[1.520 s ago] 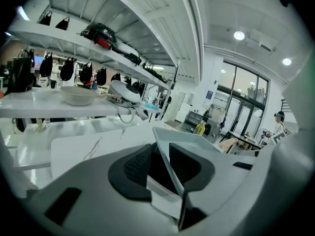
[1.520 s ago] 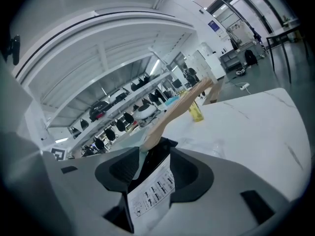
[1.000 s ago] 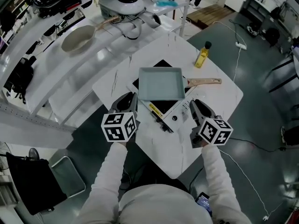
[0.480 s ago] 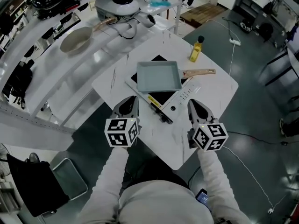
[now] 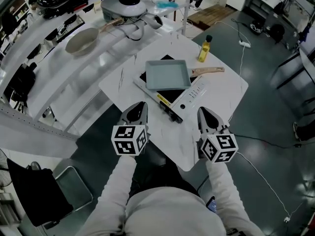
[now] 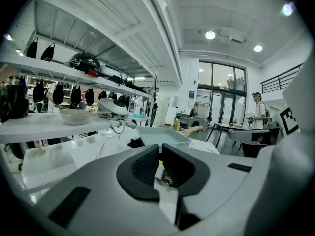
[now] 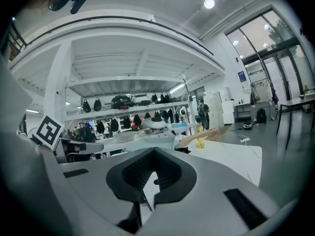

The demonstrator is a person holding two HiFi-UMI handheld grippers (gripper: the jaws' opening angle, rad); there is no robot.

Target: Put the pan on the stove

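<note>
Ahead of both my grippers, pan [image 5: 167,75] sat on stove [image 5: 189,98], handle [image 5: 209,71] sticking out rightward. Left gripper [image 5: 140,105] clenched, nothing held. Right gripper [image 5: 203,111] clenched, nothing held. Both hung over near table [image 5: 224,90] edge. Risk, as I judged: any reach forward could clip handle, skidding pan off stove toward oil bottle [image 5: 204,49].

head: over my shoulders, steeply down, far above table [image 5: 219,95] | both gripper views: low, near its edge, facing 12 o'clock | shared: pan [image 5: 167,75] at 12
</note>
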